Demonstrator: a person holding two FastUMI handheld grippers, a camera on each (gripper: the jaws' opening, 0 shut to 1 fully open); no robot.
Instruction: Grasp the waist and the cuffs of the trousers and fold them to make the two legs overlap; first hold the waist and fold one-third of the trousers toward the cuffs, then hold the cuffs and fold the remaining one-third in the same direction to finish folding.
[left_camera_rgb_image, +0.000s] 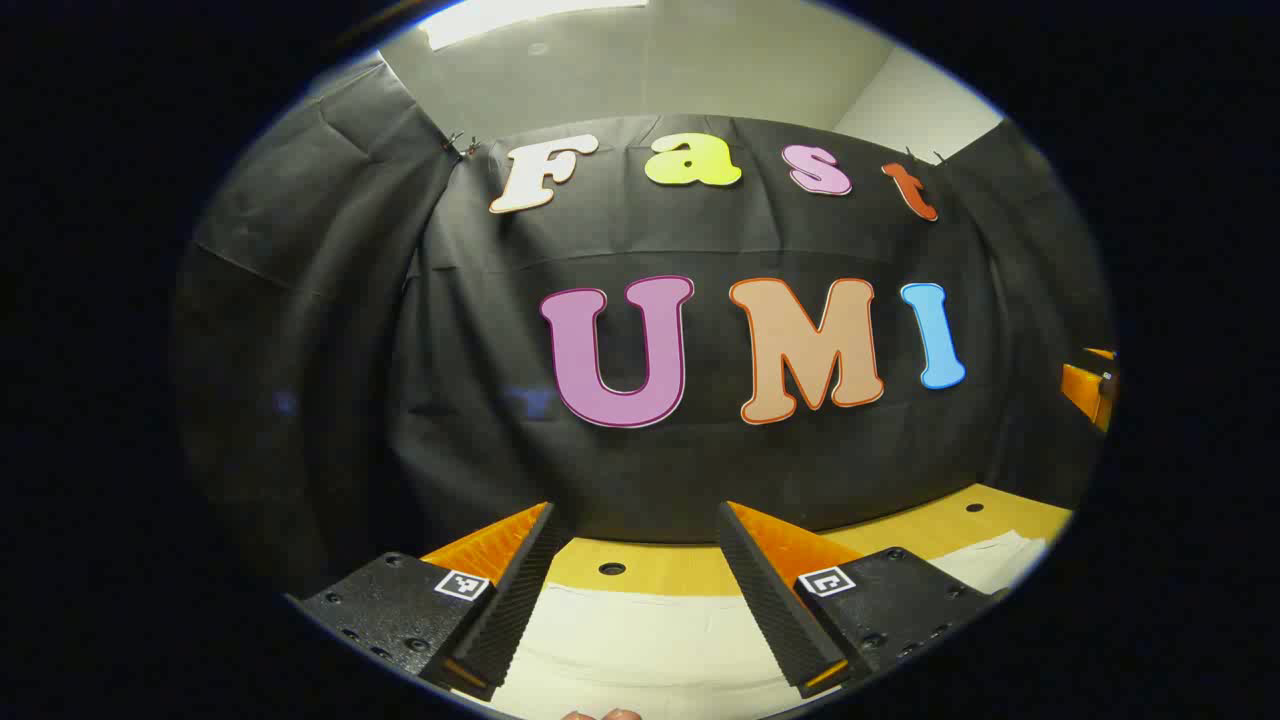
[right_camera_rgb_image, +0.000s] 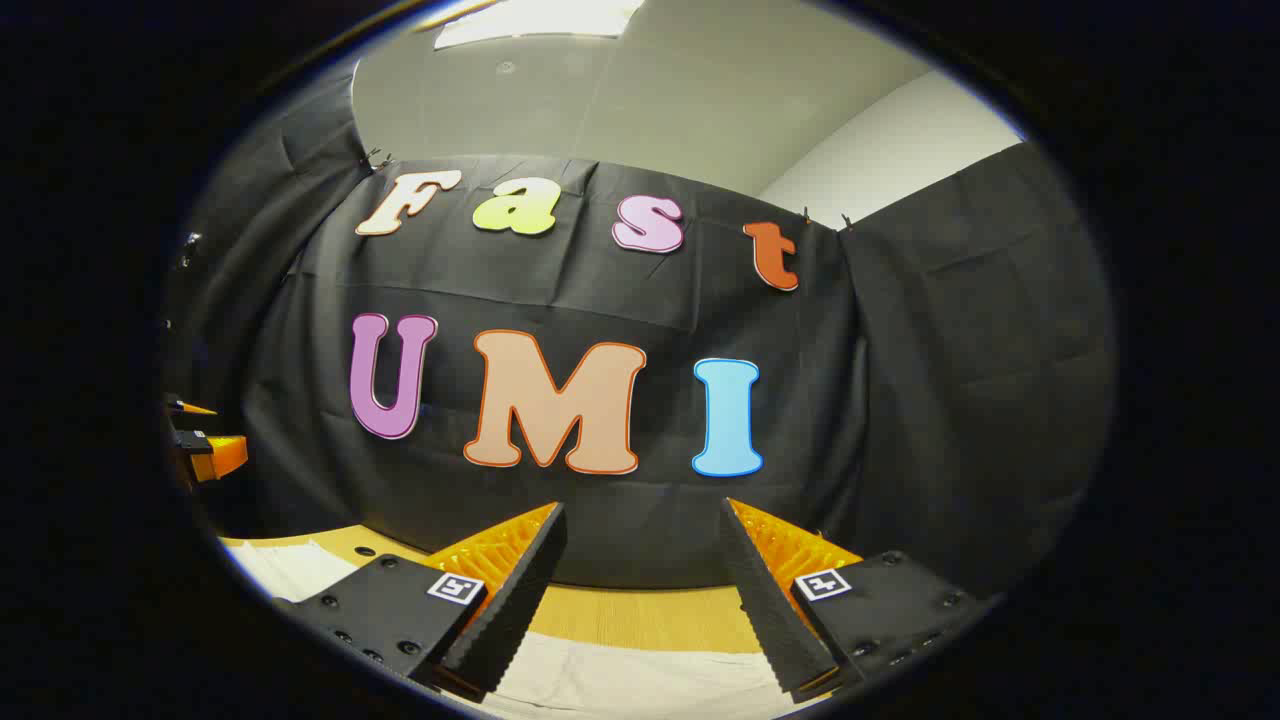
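Trousers (left_camera_rgb_image: 640, 640) lie flat near the surface (left_camera_rgb_image: 700, 565) edge; we hold both hand-held grippers (left_camera_rgb_image: 635, 590) (right_camera_rgb_image: 640, 590) wide above, ready to grasp.

Both cameras ride low over the tabletop (left_camera_rgb_image: 690, 570), facing nearly level toward the booth's black cloth wall (left_camera_rgb_image: 700, 470), close to it. The left gripper view looks past its own left claw (left_camera_rgb_image: 635, 515), with the right claw (left_camera_rgb_image: 1090, 385) at 3 o'clock. The right gripper view sits beside it; there the left claw shows at 9 o'clock. Both share wall, tabletop edge and pale trousers (left_camera_rgb_image: 640, 640).
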